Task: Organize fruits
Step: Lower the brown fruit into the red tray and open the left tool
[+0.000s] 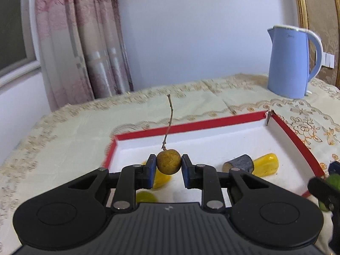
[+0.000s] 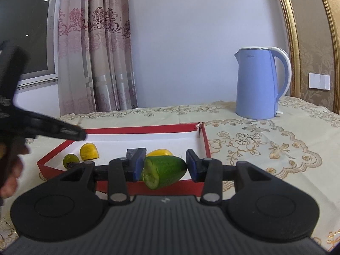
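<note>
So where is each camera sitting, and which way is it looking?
Left wrist: rides the left gripper, looking along its fingers at the brown fruit it pinches over the red tray.
Right wrist: rides the right gripper, looking past its green fruit; a hand shows at the left edge.
Both see the tray, the blue kettle and the curtain.

Kettle [image 2: 258, 85] behind box [image 2: 204, 140]
</note>
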Demonstrator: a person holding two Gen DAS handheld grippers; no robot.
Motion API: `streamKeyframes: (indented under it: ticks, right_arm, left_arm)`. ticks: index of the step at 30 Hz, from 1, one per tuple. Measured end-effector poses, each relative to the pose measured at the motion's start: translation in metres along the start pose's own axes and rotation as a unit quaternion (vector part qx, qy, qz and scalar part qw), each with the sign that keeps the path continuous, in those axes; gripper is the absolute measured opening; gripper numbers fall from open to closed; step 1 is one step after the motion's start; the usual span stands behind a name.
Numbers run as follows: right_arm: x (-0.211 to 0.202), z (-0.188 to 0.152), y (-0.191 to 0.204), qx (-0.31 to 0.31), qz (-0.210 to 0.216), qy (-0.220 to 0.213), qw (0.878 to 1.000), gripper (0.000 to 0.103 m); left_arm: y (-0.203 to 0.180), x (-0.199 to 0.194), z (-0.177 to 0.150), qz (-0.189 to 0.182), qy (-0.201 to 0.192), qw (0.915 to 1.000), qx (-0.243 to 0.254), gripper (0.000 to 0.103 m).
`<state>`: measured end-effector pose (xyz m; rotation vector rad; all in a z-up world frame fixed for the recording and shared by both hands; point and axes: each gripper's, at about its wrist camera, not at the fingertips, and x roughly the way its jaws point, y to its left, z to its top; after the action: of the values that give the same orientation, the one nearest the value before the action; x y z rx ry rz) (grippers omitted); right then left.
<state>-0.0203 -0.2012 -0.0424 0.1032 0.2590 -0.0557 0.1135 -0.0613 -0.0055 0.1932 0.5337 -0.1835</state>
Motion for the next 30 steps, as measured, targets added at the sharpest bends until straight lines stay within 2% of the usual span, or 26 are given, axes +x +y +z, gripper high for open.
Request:
streamKeyframes:
  ticks: [8, 9, 10, 15, 18, 22, 23, 25, 27, 30]
  right_arm:
    - [-0.001, -0.001, -0.001, 0.002, 0.008, -0.003, 1.0, 0.04]
    - [-0.001, -0.001, -0.002, 0.002, 0.009, -0.004, 1.0, 0.039]
    - [-0.001, -0.001, -0.002, 0.001, 0.01, -0.004, 1.0, 0.034]
    - [0.0, -0.002, 0.0, -0.004, 0.012, -0.004, 1.0, 0.034]
    - [0.0, -0.001, -0.001, -0.001, 0.014, -0.003, 1.0, 0.034]
    - [-0.002, -0.001, -0.005, 0.006, 0.017, -0.003, 1.0, 0.034]
    - [-0.002, -0.001, -0.007, 0.01, 0.019, -0.001, 1.0, 0.034]
    - [-0.003, 0.001, -0.015, 0.023, 0.028, 0.005, 0.999, 0.034]
    - [-0.005, 0.002, -0.026, 0.038, 0.037, 0.02, 0.998, 0.034]
    - [-0.007, 0.002, -0.042, 0.034, 0.043, 0.057, 0.997, 0.034]
  left_arm:
    - [-0.014, 0.04, -0.003, 0.006, 0.032, 0.9995, 0.003, 0.025]
    - [-0.015, 0.043, -0.004, 0.007, 0.036, 0.9993, 0.003, 0.025]
    - [-0.014, 0.044, -0.004, 0.006, 0.035, 0.9994, 0.003, 0.025]
    - [-0.017, 0.042, -0.005, 0.007, 0.031, 0.9995, 0.008, 0.03]
    - [-0.016, 0.033, -0.006, 0.025, 0.018, 0.9995, 0.01, 0.03]
    - [-0.004, 0.004, -0.01, 0.045, -0.021, 0.9988, 0.008, 0.031]
    - [0.0, -0.005, -0.011, 0.045, -0.03, 0.9985, 0.002, 0.033]
    - [0.011, -0.018, -0.014, 0.044, -0.045, 0.9979, -0.014, 0.055]
    - [0.021, -0.03, -0.021, 0.036, -0.056, 0.9973, -0.032, 0.067]
    - [0.035, -0.043, -0.033, 0.034, -0.06, 0.9964, -0.048, 0.068]
